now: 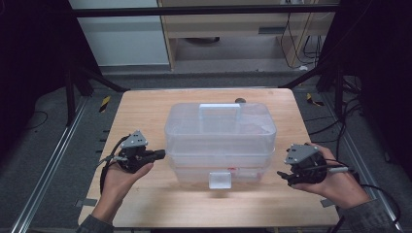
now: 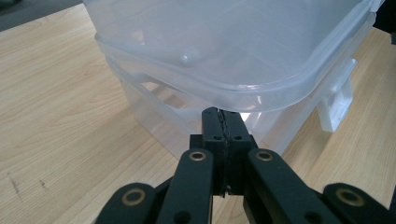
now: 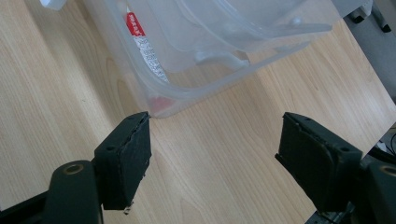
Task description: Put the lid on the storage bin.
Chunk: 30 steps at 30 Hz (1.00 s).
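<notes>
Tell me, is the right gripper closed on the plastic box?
No, the right gripper stands open, its jaws apart over bare table beside the plastic box.

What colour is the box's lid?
Clear, see-through plastic lid, best seen in the left gripper view.

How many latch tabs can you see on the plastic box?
1 for certain: a white latch tab at the middle of the box's near side, facing the person. The far side is hard to make out, so another may sit there.
</notes>
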Motion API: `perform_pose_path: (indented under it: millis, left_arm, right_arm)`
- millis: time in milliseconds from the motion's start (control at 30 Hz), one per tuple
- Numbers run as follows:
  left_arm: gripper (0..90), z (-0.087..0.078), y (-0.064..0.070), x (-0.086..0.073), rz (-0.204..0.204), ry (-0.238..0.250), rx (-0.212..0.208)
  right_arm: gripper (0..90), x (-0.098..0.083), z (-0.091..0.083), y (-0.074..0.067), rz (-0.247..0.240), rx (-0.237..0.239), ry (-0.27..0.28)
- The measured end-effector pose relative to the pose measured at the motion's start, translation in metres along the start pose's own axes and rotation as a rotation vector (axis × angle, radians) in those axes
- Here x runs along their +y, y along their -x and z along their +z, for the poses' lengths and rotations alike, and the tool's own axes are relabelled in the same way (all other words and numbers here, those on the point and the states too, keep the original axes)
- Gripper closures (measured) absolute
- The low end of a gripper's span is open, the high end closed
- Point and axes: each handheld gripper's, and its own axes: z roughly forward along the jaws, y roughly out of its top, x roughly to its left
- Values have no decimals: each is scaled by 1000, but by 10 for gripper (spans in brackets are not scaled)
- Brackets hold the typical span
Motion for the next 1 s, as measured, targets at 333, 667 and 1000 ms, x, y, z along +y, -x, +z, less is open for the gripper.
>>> perform_pose_path:
  millis: [333,667,1000]
  left_arm:
    - [898,-7,-20,-8,-34,6,55]
    - [898,10,-48,-21,-16,-96,159]
    - [897,46,-86,-35,-67,-198,189]
  right_arm:
    - [232,-8,11,3,45,-25,-13]
    - [210,-23,33,23,143,-71,-31]
    - [203,-38,80,57,279,-70,-76]
